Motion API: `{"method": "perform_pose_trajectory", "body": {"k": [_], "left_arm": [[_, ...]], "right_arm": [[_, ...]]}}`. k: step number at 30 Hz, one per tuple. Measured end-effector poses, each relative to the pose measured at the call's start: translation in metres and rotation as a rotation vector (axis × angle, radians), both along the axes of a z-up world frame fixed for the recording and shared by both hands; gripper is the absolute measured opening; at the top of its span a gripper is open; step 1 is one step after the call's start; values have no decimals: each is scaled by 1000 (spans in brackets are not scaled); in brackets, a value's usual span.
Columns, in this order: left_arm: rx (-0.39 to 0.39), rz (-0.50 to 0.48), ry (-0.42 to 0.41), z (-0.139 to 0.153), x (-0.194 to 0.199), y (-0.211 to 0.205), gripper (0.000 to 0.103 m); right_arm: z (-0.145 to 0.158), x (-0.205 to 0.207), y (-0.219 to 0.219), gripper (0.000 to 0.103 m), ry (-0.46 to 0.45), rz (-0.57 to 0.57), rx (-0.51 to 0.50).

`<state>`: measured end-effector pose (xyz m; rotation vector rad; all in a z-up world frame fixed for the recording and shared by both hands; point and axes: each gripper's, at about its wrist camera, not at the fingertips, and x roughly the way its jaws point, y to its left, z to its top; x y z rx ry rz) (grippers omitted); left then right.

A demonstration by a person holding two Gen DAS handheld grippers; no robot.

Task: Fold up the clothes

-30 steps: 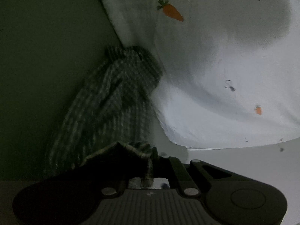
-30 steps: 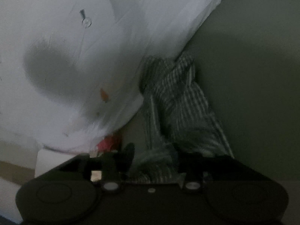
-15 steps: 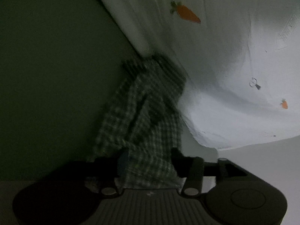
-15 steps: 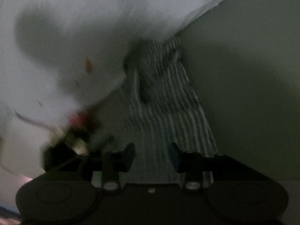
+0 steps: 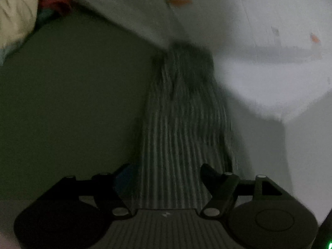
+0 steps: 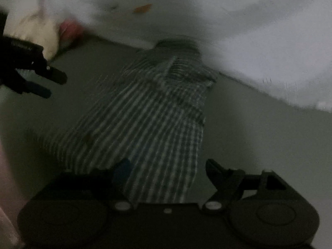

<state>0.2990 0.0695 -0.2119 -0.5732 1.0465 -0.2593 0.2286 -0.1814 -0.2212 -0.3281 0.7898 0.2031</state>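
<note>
Checked cloth (image 5: 182, 124) lies flat on my dark green surface (image 5: 72, 103), its far end tucked under the white carrot-print sheet (image 5: 259, 41). Both tongs I hold spread wide and empty: left gripper (image 5: 166, 172) over the cloth's near edge, right gripper (image 6: 168, 166) likewise, fingers apart.

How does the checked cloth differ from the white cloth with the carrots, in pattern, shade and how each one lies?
The checked cloth carries dark and light stripes; the white cloth is plain with a few small orange carrots. The checked cloth looks dark, the white cloth pale. The checked cloth lies as a narrow strip and bunches at its far end; the white cloth spreads wide beyond it. Both rest on the green surface and meet at that bunched end.
</note>
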Motion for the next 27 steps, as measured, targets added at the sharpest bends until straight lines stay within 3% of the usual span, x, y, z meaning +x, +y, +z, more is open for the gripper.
{"method": "perform_pose_trajectory", "body": {"k": [4,8,12,15,17,19,22,25,27], "left_arm": [[-133,9,89,-12,-38,-4,82],[-190,65,143,-17,-45,7,82],[-156,90,166,-18,-51,5,82],[-115,75,152,-13,-58,0,82],[-78,65,157,-13,-62,-1,82],[-64,60,172,-16,-64,-1,82],[-138,59,195,-22,-69,4,83],[-256,58,232,-34,-71,9,88],[-259,58,253,-40,-69,6,88]], "right_arm": [[-1,-27,17,99,-63,98,-121],[-5,-43,30,99,-109,162,-210],[-2,-58,38,98,-167,181,-244],[0,-59,37,83,-176,156,-245],[0,-58,32,60,-142,136,-213],[-2,-61,28,54,-109,123,-186],[-12,-67,32,56,-95,149,-234],[-24,-74,42,67,-93,208,-297],[-33,-77,49,68,-92,249,-323]]}}
